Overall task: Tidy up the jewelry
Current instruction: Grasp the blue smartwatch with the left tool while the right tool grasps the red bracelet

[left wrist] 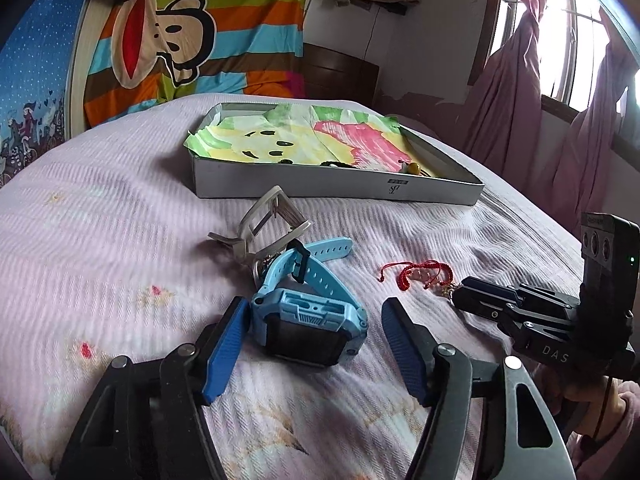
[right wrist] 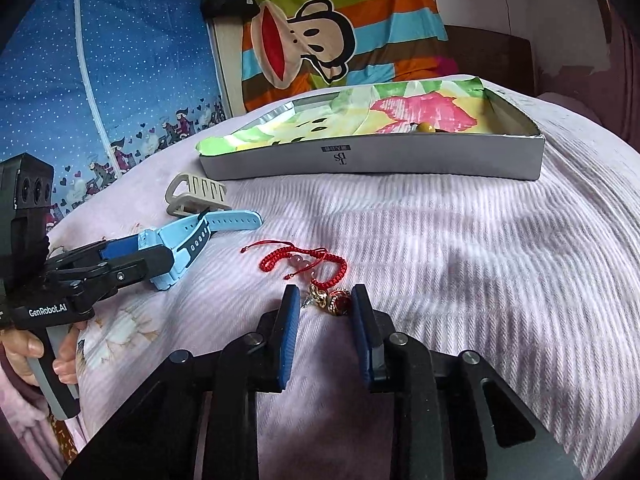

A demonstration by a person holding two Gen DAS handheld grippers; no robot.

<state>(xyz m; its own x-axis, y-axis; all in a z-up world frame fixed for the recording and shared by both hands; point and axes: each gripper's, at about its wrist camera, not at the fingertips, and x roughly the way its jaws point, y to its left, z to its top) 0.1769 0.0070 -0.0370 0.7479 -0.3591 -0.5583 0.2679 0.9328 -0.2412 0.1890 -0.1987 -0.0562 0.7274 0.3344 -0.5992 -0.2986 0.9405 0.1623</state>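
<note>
Blue smartwatch (left wrist: 310, 320) lay between left gripper (left wrist: 316, 320)'s spread pads, untouched on one side; right gripper (right wrist: 325, 308) half-closed around gold-red earrings (right wrist: 330, 300), not pinching.

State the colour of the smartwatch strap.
Light blue rubber smartwatch strap with a dark keeper loop; clearest in the left wrist view.

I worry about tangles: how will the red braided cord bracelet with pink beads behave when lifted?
The red braided cord bracelet lies in loose loops on the pink bedspread, so it will probably hang limp and swing. Its thin free ends may snag the gold earrings beside it. It looks light; the ribbed cloth should keep its beads from rolling.
</note>
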